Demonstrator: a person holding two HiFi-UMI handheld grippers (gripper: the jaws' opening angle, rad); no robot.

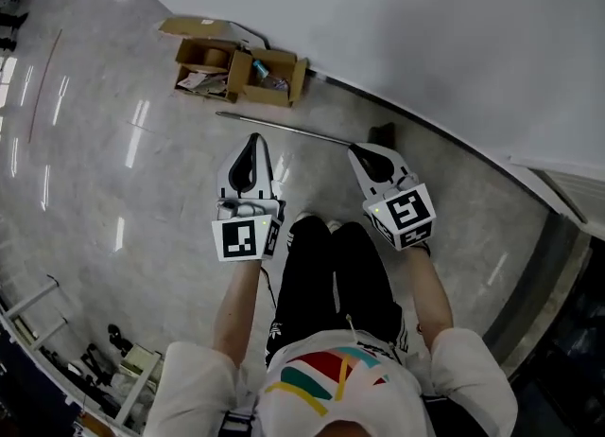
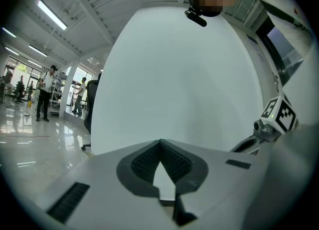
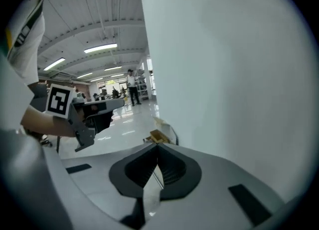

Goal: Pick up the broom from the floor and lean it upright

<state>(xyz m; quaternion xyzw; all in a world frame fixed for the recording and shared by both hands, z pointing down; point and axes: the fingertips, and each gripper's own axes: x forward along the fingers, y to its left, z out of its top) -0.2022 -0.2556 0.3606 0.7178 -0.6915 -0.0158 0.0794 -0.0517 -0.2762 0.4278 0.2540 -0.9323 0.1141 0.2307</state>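
Lying flat, broom [image 1: 284, 129], handle pointing left, head probably right, left gripper [image 1: 253, 139] and right gripper [image 1: 356, 149] jaws together, empty.

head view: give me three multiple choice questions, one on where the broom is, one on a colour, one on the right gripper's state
1. Where is the broom?
A. leaning upright on the wall
B. flat on the floor, close along the wall
C. inside the cardboard box

2. What colour are the person's trousers?
A. white
B. red
C. black

3. How is the right gripper?
A. shut, holding nothing
B. shut on the broom
C. wide open

Answers:
1 B: the handle lies level on the floor, ahead of both grippers.
2 C: both legs show black below the white shirt.
3 A: in the right gripper view the jaws meet at the tip with nothing between them.
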